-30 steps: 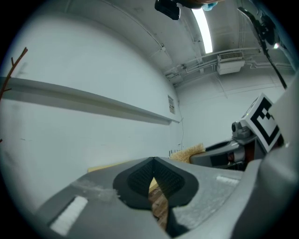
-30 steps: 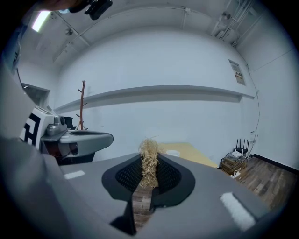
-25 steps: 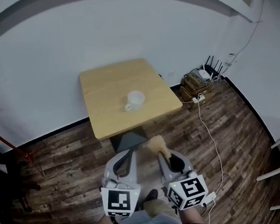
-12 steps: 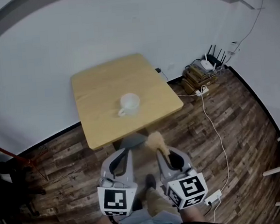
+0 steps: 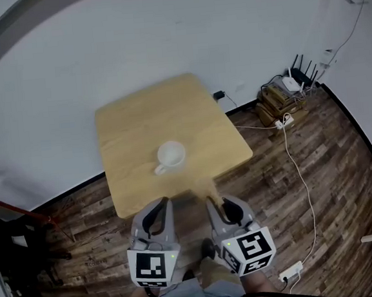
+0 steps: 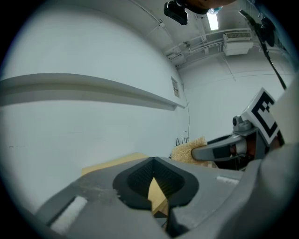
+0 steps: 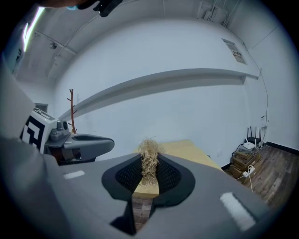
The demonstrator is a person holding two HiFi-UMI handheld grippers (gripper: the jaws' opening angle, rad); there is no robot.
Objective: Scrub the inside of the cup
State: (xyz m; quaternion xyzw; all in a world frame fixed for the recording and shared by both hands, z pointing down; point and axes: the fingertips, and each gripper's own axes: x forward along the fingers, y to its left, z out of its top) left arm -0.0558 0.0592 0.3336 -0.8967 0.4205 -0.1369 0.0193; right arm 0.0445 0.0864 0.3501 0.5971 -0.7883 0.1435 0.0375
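**While Short of the Table: Scrubber Pinched, Cup Unsteadied**

While hovering short of the table (image 5: 131, 117), side by side above the plank floor (image 5: 94, 204). Nearest, at the left gripper (image 6: 152, 161): clenched shut on nothing, with only a wedge of tabletop showing past the pads. At the right gripper (image 7: 149, 163): clamped on a straw-coloured fibre scrubber (image 5: 206, 189), pinched at a thin waist with the tuft sticking out ahead.

Just beyond, on the near half of the tabletop: the white cup (image 5: 171, 155), upright, mouth up, handle turned toward the left gripper, touched by neither tool.

Likely trouble from here: pushing the scrubber in with the cup unheld, and so sliding or tipping a light cup toward the edge. Worth opening the left jaws first and bracing the wall or handle. Also possible: loose fibres dragging out of so narrow a pinch under hard twisting, or clipping the handle on the way in with closed jaws.

Only the near table edge to clear on the way to the cup. Well apart from the work: a white power strip (image 5: 292, 272) on the floor at the right, a cable (image 5: 303, 173) trailing off to stacked boxes (image 5: 273, 98) and a router (image 5: 295, 83) against the wall (image 5: 163, 30), and a reddish stand (image 5: 23, 210) at the far left.
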